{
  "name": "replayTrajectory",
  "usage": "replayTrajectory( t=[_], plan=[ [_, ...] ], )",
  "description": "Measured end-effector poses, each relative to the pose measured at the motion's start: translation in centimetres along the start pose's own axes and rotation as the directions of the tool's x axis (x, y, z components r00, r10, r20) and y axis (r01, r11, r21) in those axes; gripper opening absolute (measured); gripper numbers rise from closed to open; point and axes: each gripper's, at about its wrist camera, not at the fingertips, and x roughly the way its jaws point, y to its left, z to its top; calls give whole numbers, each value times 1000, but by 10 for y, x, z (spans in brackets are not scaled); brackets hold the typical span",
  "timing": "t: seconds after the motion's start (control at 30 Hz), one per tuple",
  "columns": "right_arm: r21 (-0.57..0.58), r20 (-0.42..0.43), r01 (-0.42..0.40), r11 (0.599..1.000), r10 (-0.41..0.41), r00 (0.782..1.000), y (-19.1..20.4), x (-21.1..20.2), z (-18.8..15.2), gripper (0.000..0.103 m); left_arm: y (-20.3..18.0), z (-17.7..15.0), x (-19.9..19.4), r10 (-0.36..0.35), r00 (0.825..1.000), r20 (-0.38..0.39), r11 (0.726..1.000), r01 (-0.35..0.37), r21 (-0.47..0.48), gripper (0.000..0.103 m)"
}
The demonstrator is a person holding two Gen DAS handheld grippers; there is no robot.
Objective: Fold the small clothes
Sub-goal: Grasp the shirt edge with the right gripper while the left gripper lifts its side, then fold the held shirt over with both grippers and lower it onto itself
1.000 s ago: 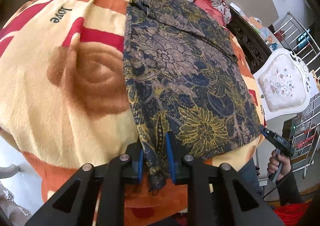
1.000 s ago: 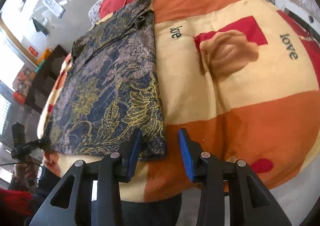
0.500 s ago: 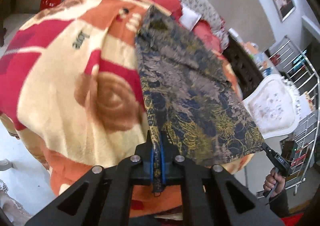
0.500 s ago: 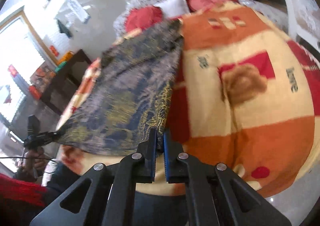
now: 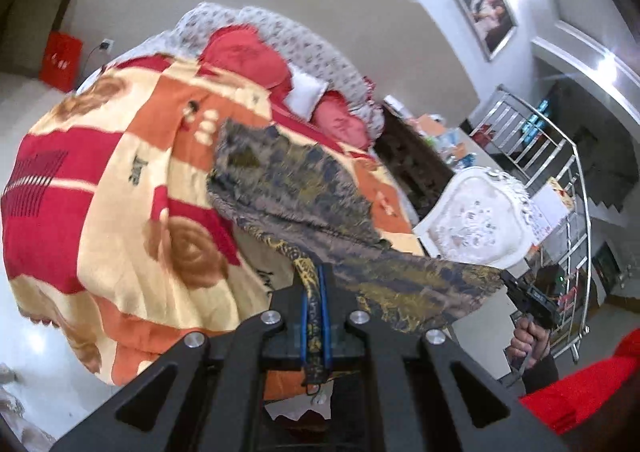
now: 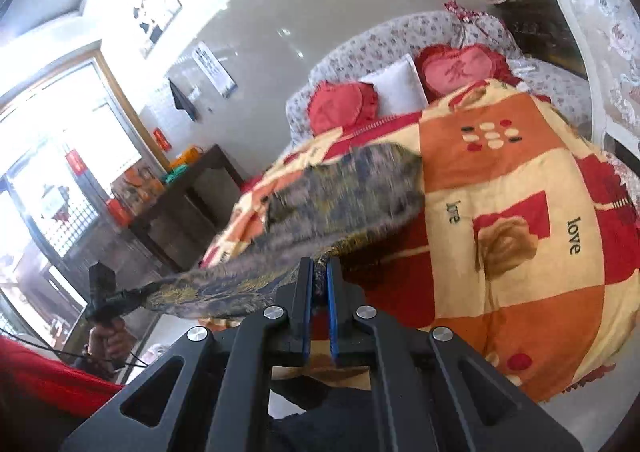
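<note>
A bed is filling the middle of both views, covered by an orange, cream and red blanket (image 5: 132, 220) (image 6: 520, 212) printed with roses and the word "love". Red heart-shaped cushions (image 5: 244, 56) (image 6: 460, 68) and a white pillow (image 6: 396, 84) are sitting at its head in the upper centre of each frame, against a flowered headboard (image 5: 304, 44). A white carved chair (image 5: 476, 224) is standing at the right of the left wrist view, with a metal railing (image 5: 560, 180) behind it.

The dark floral garment (image 5: 304, 188) (image 6: 348, 192), navy and grey with gold flowers, is lying partly on the blanket at the centre of each frame, its far end resting on the bed while its near hem is hanging raised above the blanket, stretched between the two tools. The cloth is looking blurred.

The left gripper (image 5: 314, 304) is pinching one near corner of the garment at the lower centre of its view, its blue-lined jaws closed to a thin slit with fabric hanging down between them. The right gripper (image 6: 318, 284) is gripping the other near corner in the same way, jaws nearly together on the cloth. Each tool is also appearing in the other's view, at the lower right edge (image 5: 528, 296) and the lower left (image 6: 108, 300), clamped on the hem and held by a hand (image 5: 528, 344) (image 6: 106, 340).
</note>
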Motion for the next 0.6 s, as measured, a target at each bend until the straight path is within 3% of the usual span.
replayTrajectory(
  t=[0.17, 0.23, 0.3, 0.43, 0.6],
  plan=[
    [-43, 24, 17, 999, -16, 1000, 8, 4, 14, 19, -2, 19, 19, 8, 1000, 21, 1000, -8, 10, 5],
    [-38, 23, 46, 998, -46, 999, 1, 18, 21, 19, 7, 35, 42, 63, 997, 34, 998, -63, -7, 5],
    [-35, 27, 90, 995, -89, 996, -9, 44, 31, 19, 21, 56, 75, 120, 992, 44, 992, -118, -37, 5],
    [-10, 22, 179, 984, -178, 984, -37, 101, 58, 19, 47, 109, 140, 168, 984, 56, 982, -162, -97, 5],
    [44, -9, 254, 966, -254, 967, -81, 191, 117, 19, 71, 175, 229, 240, 969, 50, 968, -235, -85, 5]
  ],
)
